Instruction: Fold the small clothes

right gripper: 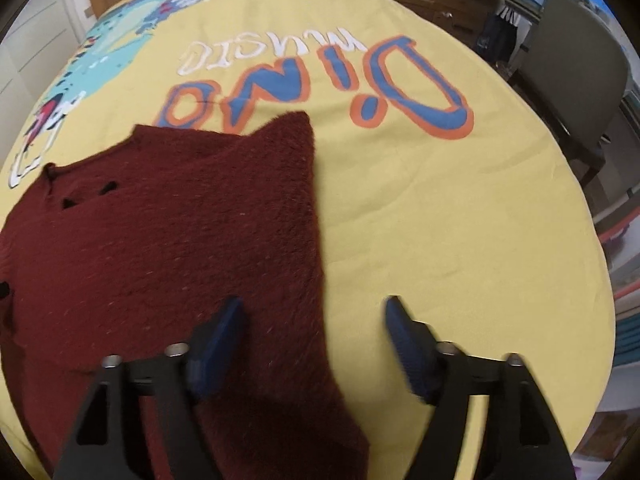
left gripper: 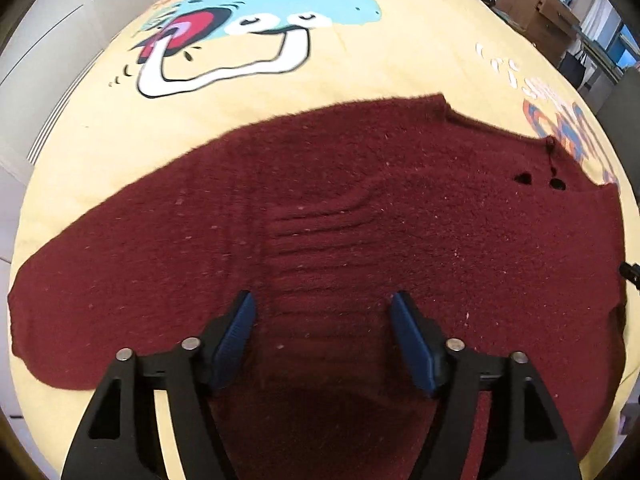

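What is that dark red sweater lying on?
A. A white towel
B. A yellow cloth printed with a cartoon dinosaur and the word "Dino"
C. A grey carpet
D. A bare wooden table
B: the dark red sweater lies flat on a yellow cloth, whose blue-and-orange "Dino" lettering shows in the right wrist view and whose cartoon dinosaur shows in the left.

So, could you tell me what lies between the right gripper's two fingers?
In the right wrist view, the maroon sweater's edge and bare yellow blanket.
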Action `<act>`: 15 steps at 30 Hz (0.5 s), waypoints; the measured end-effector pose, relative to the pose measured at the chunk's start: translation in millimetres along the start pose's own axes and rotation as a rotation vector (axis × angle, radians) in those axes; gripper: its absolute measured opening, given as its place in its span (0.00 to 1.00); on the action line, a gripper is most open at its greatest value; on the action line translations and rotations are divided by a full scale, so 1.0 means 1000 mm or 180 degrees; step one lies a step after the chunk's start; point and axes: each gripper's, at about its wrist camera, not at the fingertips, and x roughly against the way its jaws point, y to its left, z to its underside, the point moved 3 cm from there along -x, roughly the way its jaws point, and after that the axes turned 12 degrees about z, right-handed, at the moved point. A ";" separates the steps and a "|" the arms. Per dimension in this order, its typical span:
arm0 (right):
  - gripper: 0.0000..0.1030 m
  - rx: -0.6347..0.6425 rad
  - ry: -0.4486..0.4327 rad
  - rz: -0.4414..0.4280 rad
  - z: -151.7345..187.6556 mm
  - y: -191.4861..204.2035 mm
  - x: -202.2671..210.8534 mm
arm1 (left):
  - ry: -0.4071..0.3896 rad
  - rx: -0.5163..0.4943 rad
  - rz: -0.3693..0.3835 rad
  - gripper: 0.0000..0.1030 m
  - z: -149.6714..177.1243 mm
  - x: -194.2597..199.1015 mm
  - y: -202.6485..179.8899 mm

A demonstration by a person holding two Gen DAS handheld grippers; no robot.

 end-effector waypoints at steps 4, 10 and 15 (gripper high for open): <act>0.85 0.0066 -0.0189 -0.0058 -0.001 0.009 0.029 | -0.0179 -0.0082 0.0031 0.95 -0.001 0.026 -0.002; 1.00 0.0256 -0.0460 -0.0258 -0.008 0.055 0.061 | -0.0417 -0.0228 0.0180 0.99 -0.020 0.051 -0.033; 1.00 0.0491 -0.0525 -0.0336 -0.001 0.100 0.062 | -0.0356 -0.0163 0.0371 0.99 -0.018 0.031 -0.057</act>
